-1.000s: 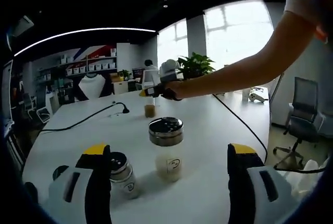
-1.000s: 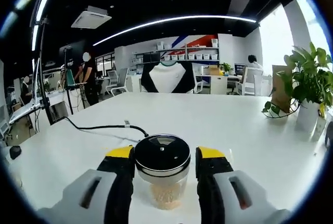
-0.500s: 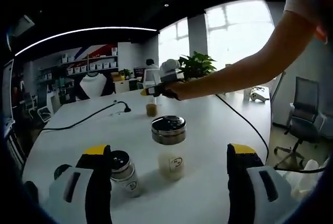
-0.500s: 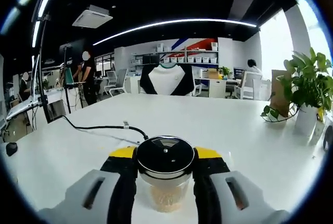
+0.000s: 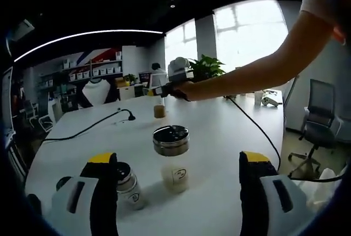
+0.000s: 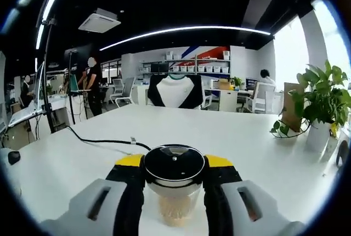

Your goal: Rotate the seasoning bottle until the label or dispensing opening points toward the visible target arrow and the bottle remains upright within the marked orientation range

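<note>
Closure on the seasoning bottle [image 6: 174,184] has been completed by the right tongs [image 6: 174,177], so rotation can begin; the left tongs [image 5: 178,175] are held wide above the worktop [image 5: 219,137].

Clear bottle [image 6: 174,206], glossy metal lid [image 6: 174,164]

White tabletop [image 6: 247,137]; bottle [image 6: 174,189] with black lid and tan granules; gripper [image 6: 174,192] grey and black, yellow-tipped; black cable [image 6: 104,141].

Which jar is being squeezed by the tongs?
The far glass jar of tan grains, gripped by the right tongs; the two nearer jars stand free.
</note>
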Motion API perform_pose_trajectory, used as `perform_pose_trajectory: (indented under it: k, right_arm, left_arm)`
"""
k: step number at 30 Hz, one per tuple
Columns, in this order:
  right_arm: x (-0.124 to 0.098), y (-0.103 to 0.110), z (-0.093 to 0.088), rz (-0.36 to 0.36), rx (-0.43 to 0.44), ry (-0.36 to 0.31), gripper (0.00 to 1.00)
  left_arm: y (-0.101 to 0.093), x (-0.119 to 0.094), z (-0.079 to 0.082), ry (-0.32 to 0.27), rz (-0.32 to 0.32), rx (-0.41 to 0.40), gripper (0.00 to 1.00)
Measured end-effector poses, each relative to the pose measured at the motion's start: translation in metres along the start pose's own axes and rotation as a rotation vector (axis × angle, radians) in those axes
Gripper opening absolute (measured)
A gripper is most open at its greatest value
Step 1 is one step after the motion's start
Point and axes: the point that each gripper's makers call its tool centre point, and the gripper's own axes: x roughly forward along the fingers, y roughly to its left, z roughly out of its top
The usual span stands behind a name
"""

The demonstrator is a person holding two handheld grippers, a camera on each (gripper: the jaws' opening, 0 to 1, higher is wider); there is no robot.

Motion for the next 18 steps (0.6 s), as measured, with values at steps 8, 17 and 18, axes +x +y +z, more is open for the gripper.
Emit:
perform_pose_trajectory:
  k: [8,17,18]
  right_arm:
    - [-0.014,-0.004,0.004,0.003,-0.019,0.002,0.38]
    - [-0.026,-0.003,-0.004,0.003,0.003,0.011,0.38]
    - [-0.028,-0.002,-0.005,0.005,0.004,0.012,0.38]
  left_arm:
    - [-0.003,-0.002,0.0,0.008,-0.003,0.012,0.97]
    - [-0.006,-0.009,0.0,0.012,0.002,0.017,0.97]
    - [-0.007,-0.01,0.0,0.013,0.003,0.015,0.96]
